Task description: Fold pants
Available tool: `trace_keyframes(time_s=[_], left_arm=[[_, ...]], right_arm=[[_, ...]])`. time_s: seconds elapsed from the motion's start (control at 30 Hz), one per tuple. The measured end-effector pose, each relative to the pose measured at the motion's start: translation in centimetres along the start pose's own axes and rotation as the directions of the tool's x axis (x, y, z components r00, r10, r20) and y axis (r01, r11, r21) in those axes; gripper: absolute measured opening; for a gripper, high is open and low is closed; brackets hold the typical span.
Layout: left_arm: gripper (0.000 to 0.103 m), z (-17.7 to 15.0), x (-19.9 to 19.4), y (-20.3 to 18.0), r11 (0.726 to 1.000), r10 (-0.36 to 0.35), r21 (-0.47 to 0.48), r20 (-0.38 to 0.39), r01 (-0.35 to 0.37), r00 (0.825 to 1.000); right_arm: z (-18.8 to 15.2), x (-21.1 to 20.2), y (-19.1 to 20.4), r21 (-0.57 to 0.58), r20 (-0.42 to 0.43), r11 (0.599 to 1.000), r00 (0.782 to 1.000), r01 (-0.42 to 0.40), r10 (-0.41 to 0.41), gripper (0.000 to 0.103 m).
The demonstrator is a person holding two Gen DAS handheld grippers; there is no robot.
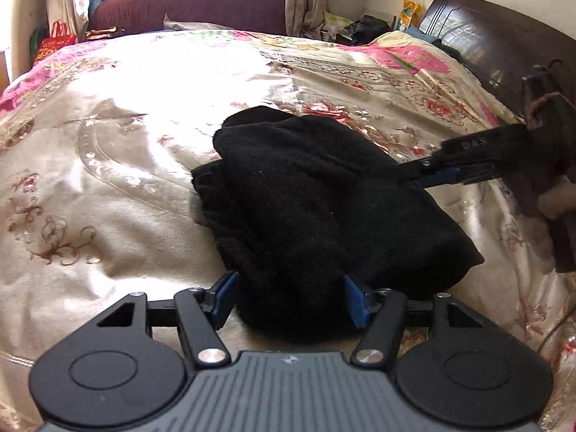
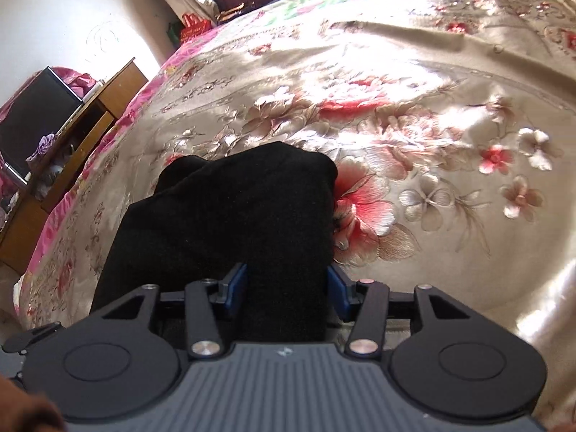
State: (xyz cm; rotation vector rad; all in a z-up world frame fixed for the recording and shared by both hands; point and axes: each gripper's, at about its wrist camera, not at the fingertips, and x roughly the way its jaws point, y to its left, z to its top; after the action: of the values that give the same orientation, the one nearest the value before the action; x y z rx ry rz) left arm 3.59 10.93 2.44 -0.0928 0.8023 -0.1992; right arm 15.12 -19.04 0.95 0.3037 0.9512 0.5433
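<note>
The black pants (image 1: 306,194) lie in a thick bundle on the flowered bedspread (image 1: 108,180). My left gripper (image 1: 291,298) is at the bundle's near end, and the dark cloth fills the whole gap between its blue pads (image 1: 225,297). In the same view my right gripper (image 1: 410,176) reaches in from the right, its tips buried in the fabric's right side. The right wrist view shows the pants (image 2: 234,208) running away from my right gripper (image 2: 288,284), with a thick fold packed between both blue pads (image 2: 235,284).
The satin bedspread (image 2: 432,144) spreads wide around the bundle. A dark wooden headboard (image 1: 504,36) stands at the right, with a maroon sofa (image 1: 187,7) beyond the bed's far edge. A wooden cabinet (image 2: 72,136) with a black box stands beside the bed.
</note>
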Motion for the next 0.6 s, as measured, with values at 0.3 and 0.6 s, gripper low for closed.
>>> trace_keyframes(time_s=[0.3, 0.6], left_arm=[[0.078, -0.7, -0.7, -2.1, 0.981, 0.192, -0.015, 0.028, -0.191, 0.981], [0.086, -2.4, -2.2, -5.1, 0.981, 0.196, -0.016, 0.075, -0.195, 0.978]], right_arm=[[-6.1, -3.1, 3.2, 0.08, 0.119, 0.997, 0.993, 0.001, -0.011, 0.055], [-10.9, -5.9, 6.3, 0.049, 0.17, 0.998, 0.984, 0.039, -0.047, 0.055]])
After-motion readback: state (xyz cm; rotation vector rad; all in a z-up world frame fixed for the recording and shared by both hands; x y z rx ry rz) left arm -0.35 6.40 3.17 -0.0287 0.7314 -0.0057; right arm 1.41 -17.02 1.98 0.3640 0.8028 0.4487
